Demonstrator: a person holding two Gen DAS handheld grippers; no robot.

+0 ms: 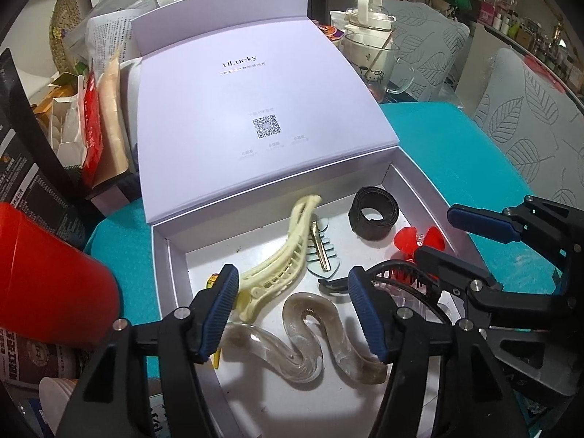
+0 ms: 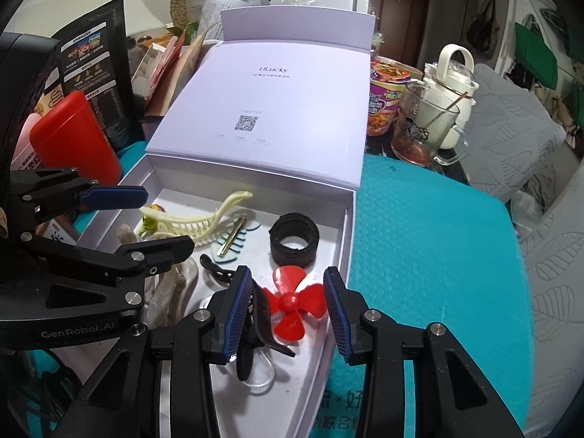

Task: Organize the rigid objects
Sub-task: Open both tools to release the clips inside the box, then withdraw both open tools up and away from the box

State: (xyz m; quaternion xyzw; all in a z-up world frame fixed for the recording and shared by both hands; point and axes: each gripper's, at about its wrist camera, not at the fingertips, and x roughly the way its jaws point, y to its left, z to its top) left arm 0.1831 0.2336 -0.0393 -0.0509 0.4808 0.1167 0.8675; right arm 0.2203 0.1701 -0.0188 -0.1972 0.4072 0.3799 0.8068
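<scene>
An open white box (image 1: 166,273) holds several hair items. My left gripper (image 1: 292,314) hangs open just above a clear wavy hair clip (image 1: 303,339), with its pads apart from the clip. A cream claw clip (image 1: 281,255), a fishbone clip (image 1: 325,252) and a black roll (image 1: 372,219) lie further in. My right gripper (image 2: 288,310) stands open over the box's near right corner. A red propeller (image 2: 292,306) lies on the box floor between its fingers, and I see no pad pressing on it. A black hair clip (image 2: 255,328) lies against the right gripper's left finger.
The box lid (image 1: 248,109) leans back behind the tray. A red container (image 1: 47,277) and packets crowd the left side. A glass mug (image 2: 427,135), a noodle cup (image 2: 387,98) and a white kettle (image 2: 452,73) stand at the back right. A teal mat (image 2: 438,237) spreads to the right.
</scene>
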